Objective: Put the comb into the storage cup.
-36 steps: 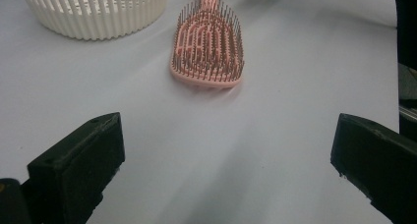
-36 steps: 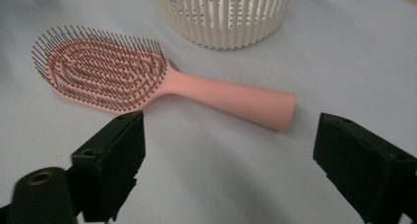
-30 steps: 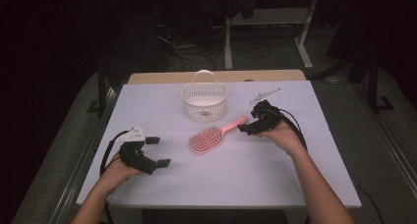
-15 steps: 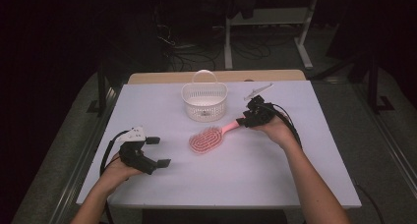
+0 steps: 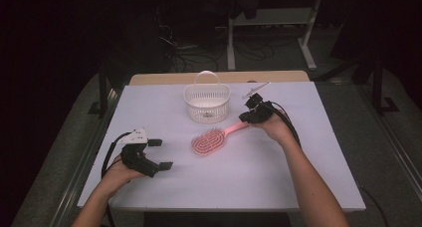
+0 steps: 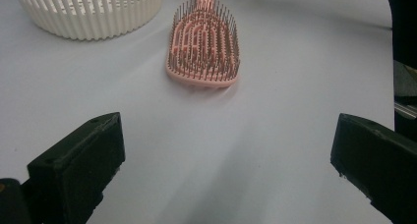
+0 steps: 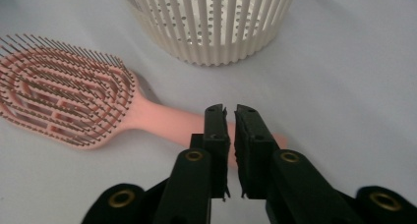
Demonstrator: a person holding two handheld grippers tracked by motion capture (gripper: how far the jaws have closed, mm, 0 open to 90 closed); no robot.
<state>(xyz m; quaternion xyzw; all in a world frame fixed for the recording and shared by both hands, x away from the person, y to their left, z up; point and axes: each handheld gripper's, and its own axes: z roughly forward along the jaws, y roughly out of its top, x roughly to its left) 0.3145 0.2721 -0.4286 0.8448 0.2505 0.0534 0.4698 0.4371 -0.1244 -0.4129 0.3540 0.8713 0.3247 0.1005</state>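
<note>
A: At the middle of the white table [image 5: 298, 177] your pink hairbrush [image 5: 209, 142] lies bristles up, its handle running up and to the right toward your right gripper [image 5: 247, 118].

B: And that gripper's jaws?

A: They have just been closing. In the right gripper view they stand nearly together over the end of the handle, a thin slit between them (the handle passes under them, so whether they pinch it I cannot tell). Nothing sits in the slit itself.

B: What about my left side?

A: Your left gripper [image 5: 160, 154] rests near the table's front left, well apart from the brush, its jaws wide apart with bare tabletop between them. The left gripper view looks straight at the brush head [image 6: 204, 42].

B: And the basket?

A: The white slatted basket [image 5: 207, 101] stands just behind the brush, handle raised, near your right gripper but not touching it.
</note>
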